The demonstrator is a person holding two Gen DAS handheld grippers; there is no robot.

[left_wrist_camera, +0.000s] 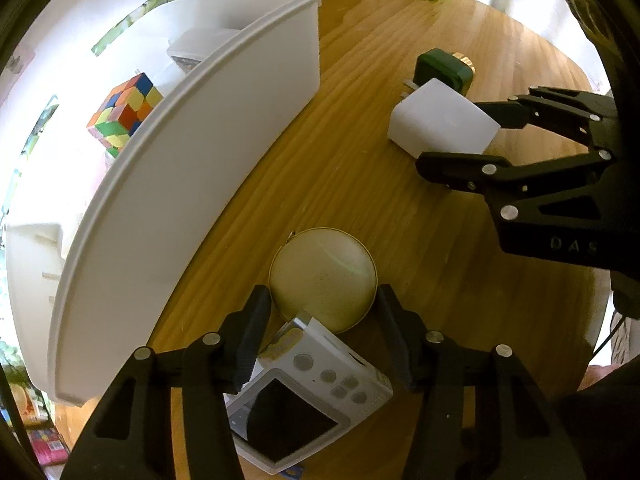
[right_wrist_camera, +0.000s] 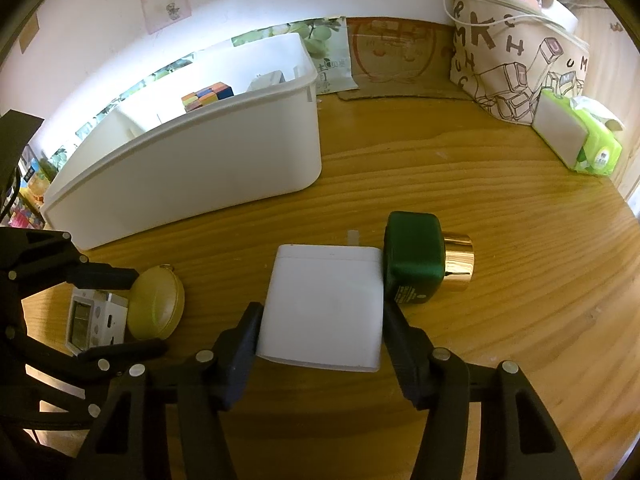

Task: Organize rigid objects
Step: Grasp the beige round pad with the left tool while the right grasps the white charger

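Note:
My left gripper point(left_wrist_camera: 324, 300) points down at the wooden table, its pads pressed on both sides of a round yellow case point(left_wrist_camera: 323, 276), so it is shut on it. A white compact camera point(left_wrist_camera: 312, 392) lies screen up just below the case, touching it. My right gripper point(right_wrist_camera: 322, 320) is shut on a white charger block point(right_wrist_camera: 326, 292) that rests on the table. A green bottle with a gold cap point(right_wrist_camera: 416, 256) lies against the charger's right side. The white bin point(right_wrist_camera: 200, 168) at the back left holds a colourful puzzle cube point(right_wrist_camera: 208, 94) and a white item point(left_wrist_camera: 192, 46).
A printed fabric bag point(right_wrist_camera: 516, 68) and a green tissue pack point(right_wrist_camera: 576, 140) stand at the back right. Flat cardboard point(right_wrist_camera: 400, 60) leans on the wall behind the bin. The table's edge point(left_wrist_camera: 600, 320) curves along the right of the left wrist view.

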